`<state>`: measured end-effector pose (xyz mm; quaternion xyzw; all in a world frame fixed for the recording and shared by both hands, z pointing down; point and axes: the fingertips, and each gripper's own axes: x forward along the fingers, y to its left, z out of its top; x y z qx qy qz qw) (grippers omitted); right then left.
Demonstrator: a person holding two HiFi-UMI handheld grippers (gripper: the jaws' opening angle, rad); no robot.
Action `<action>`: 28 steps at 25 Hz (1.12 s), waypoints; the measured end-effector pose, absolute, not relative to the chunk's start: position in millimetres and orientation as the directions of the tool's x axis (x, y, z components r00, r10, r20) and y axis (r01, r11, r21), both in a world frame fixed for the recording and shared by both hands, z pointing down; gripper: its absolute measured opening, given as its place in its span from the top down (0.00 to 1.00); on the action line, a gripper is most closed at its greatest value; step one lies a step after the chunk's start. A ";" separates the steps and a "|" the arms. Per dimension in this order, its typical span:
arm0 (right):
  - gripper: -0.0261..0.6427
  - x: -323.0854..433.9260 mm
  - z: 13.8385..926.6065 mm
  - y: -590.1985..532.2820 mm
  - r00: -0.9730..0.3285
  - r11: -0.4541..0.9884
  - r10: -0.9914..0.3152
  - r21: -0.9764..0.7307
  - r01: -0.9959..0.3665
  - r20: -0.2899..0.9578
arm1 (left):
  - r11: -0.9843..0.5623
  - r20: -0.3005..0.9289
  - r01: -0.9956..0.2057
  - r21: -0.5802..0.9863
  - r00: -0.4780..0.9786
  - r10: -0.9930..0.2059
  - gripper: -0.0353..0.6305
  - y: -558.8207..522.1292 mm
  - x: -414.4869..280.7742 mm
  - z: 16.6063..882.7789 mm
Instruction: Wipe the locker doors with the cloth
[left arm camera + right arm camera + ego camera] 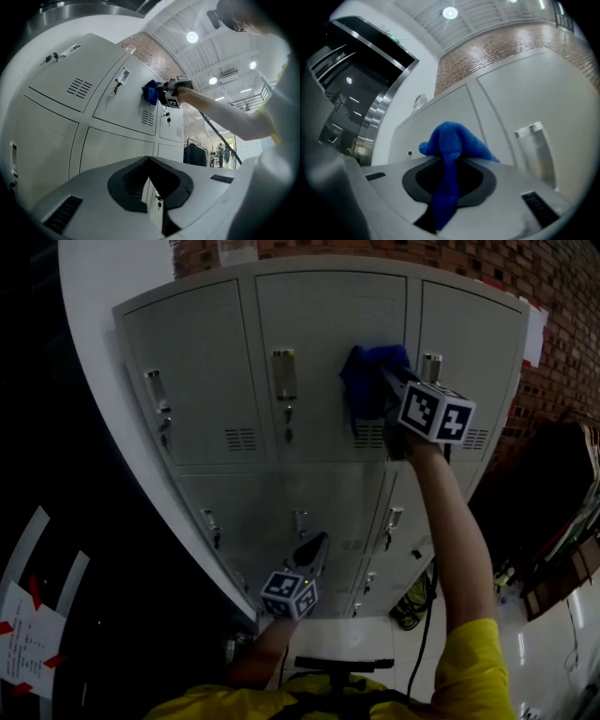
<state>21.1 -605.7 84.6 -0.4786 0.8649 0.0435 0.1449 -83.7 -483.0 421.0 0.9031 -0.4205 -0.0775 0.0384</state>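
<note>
**Head view.** The right gripper (386,382), in the upper centre of the frame, presses a bunched blue terry cloth (366,381) against the top-row middle door of the grey painted-steel locker bank (202,362). The cloth sits just right of that door's upright chrome latch plate (284,373). For a clean wipe, keep the cloth bulk flat on the panel and overlap the strokes. Steer around the latch and the louvred vent slots (241,439), where the pile would likely snag. The left gripper (317,545), lower centre, points at the lower doors without touching them.

**Left gripper view.** The jaws meet at their tips with nothing between them. The door panels read as smooth, matt and flat, divided by narrow seams.

**Right gripper view.** The jaws are clamped on the cloth. One narrow fold runs down between them, and the soft, fuzzy bulk mushrooms over the tips. Heavy sideways drag could probably pull that fold free, so moderate pressure is advised.
</note>
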 end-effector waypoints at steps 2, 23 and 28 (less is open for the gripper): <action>0.86 -21.5 86.4 -605.5 -0.573 0.614 -0.764 -0.063 -0.787 -0.298 | -0.628 -0.105 -0.766 0.137 0.620 -0.778 0.96 -480.4 -90.2 421.0; 0.86 63.1 197.9 -611.9 -0.404 0.427 -0.895 -0.109 -0.897 -0.189 | -0.629 -0.074 -0.764 0.145 0.626 -0.776 0.96 -479.2 -96.9 433.4; 0.86 18.5 196.7 -616.1 -0.479 0.497 -0.858 -0.061 -0.866 -0.184 | -0.627 -0.081 -0.765 0.147 0.623 -0.778 0.96 -475.3 -98.3 432.8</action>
